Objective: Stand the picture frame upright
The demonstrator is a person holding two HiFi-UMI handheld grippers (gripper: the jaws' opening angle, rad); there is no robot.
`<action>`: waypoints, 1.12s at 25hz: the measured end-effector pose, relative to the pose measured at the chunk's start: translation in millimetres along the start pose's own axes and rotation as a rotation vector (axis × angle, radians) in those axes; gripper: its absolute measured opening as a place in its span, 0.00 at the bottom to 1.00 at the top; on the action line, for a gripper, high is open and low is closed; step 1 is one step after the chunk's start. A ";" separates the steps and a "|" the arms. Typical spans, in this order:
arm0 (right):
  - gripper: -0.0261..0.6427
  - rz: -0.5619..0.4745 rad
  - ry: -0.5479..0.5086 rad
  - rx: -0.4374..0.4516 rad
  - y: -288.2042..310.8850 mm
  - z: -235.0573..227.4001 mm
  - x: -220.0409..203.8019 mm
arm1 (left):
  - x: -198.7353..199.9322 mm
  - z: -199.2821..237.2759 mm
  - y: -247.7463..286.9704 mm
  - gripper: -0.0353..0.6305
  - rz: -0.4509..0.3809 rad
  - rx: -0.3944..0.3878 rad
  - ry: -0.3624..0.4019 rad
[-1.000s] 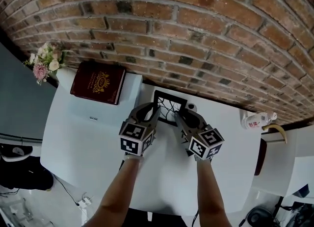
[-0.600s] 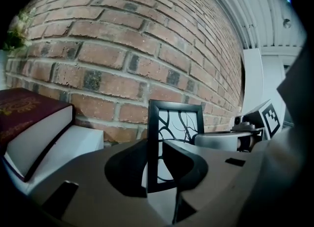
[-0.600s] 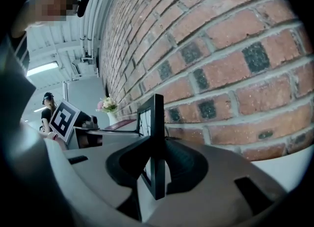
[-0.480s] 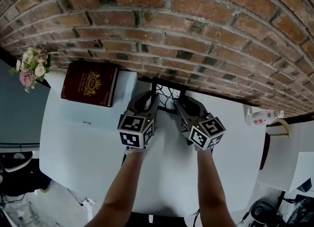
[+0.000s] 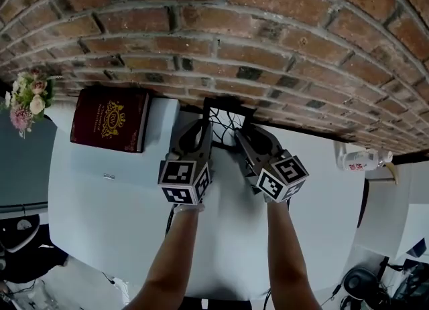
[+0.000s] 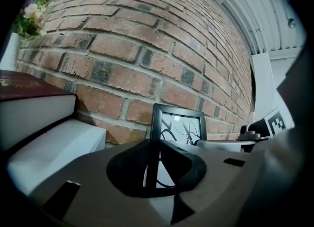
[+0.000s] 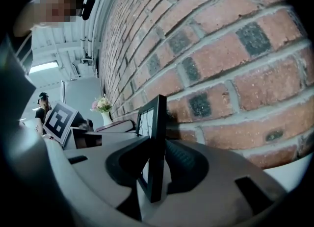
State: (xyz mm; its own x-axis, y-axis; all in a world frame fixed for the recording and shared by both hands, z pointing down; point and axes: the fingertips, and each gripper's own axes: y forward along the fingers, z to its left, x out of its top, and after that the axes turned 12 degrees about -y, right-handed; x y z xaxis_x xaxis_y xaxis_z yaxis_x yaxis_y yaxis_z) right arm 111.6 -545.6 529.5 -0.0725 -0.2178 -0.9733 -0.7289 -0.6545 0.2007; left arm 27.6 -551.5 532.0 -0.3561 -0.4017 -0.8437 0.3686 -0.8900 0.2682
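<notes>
Both hand-held grippers have pushed closer to the brick wall (image 5: 268, 34) since a second ago. The picture frame (image 5: 226, 116) shows less of its face from above, standing upright on the white surface (image 5: 120, 215) just beside the bricks. My left hand-held gripper (image 5: 204, 128) is closing on the frame's left bar. My right hand-held gripper (image 5: 241, 134) has its jaws opening around the right edge. To the left, a dark red book (image 5: 110, 119) carries a gold crest, its lettering too small to read, with flowers (image 5: 25, 98) beyond it. At the right lies a bottle (image 5: 358, 160); I cannot read its red label.
</notes>
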 end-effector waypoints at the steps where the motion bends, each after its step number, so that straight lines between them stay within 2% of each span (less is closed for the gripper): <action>1: 0.19 -0.007 -0.001 0.001 1.0 -1.1 0.7 | 0.8 0.7 1.3 0.15 -0.008 -0.002 -0.006; 16: 0.19 -0.056 -0.012 0.004 13.3 -15.5 4.4 | 7.5 4.9 13.9 0.15 -0.062 -0.030 -0.046; 22: 0.20 -0.074 -0.022 -0.005 14.5 -19.0 2.9 | 6.7 5.8 14.2 0.16 -0.077 -0.054 -0.090; 28: 0.20 -0.090 -0.041 -0.019 15.6 -21.2 3.6 | 5.0 6.8 11.0 0.15 -0.077 -0.041 -0.096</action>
State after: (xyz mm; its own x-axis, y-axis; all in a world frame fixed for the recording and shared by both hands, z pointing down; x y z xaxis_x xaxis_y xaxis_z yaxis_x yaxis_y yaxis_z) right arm 114.4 -571.9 531.5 -0.0356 -0.1283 -0.9911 -0.7206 -0.6838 0.1144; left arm 24.1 -564.8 533.9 -0.4644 -0.3533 -0.8121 0.3710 -0.9102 0.1839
